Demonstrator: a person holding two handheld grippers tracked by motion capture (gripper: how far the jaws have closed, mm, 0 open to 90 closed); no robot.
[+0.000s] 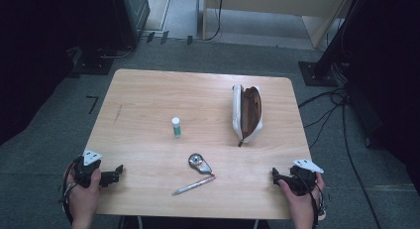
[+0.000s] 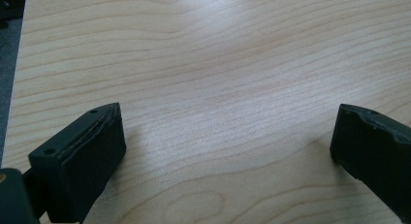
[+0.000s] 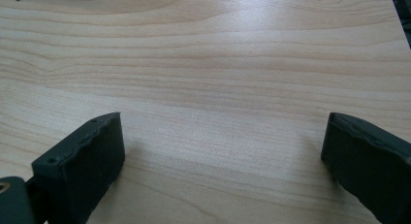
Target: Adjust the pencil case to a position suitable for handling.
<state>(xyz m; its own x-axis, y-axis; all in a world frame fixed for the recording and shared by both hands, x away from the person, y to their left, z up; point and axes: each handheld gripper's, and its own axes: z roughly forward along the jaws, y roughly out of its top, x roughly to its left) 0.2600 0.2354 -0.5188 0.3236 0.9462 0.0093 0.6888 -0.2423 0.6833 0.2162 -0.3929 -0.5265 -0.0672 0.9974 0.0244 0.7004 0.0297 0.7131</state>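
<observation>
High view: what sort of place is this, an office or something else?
Probably a lab or recording room rather than an office: one bare wooden table on grey carpet, black equipment stands around it, and loose cables trailing across the floor.

A light wooden table (image 1: 148, 95) with rounded corners stands on grey carpet floor (image 1: 44, 140). Beyond its far edge, a pale wooden cabinet (image 1: 277, 6) stands at centre-right. A dark cabinet (image 1: 131, 13) stands at far left, with a black base plate (image 1: 91, 65) just beside it. At right, a black stand (image 1: 327, 65) rests on the floor, and black cables (image 1: 341, 120) trail across the carpet. Both side margins lie in deep shadow.
</observation>
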